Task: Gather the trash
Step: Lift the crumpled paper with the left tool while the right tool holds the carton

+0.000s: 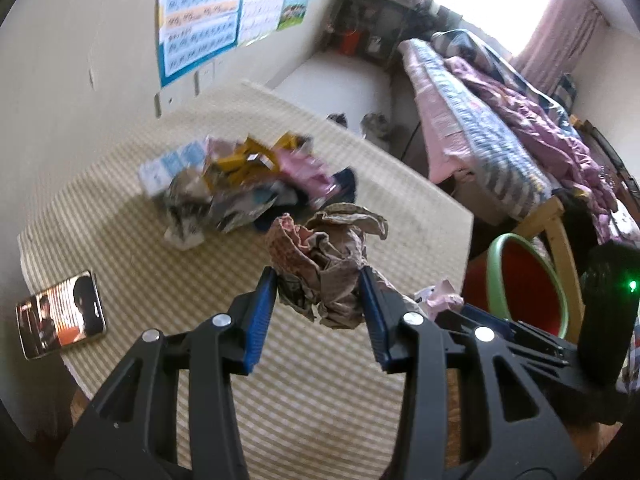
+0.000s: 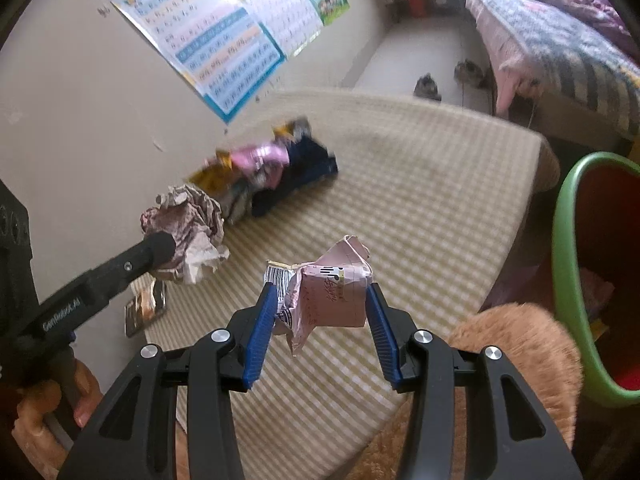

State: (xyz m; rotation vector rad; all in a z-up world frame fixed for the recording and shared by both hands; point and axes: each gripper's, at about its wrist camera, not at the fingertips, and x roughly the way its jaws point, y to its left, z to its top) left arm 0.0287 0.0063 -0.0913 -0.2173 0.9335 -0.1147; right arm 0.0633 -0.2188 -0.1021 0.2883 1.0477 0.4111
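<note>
My left gripper is shut on a crumpled brown-and-white paper wad and holds it above the checked table. The wad also shows in the right wrist view, at the tip of the left gripper. My right gripper is shut on a crushed pink carton with a barcode, held above the table near its right edge. A pile of wrappers and packets lies further back on the table; it also shows in the right wrist view. A red bin with a green rim stands right of the table.
A phone with a lit screen lies at the table's left edge. A bed with quilts stands at the right. Posters hang on the wall behind the table. A brown fuzzy cushion sits beside the bin.
</note>
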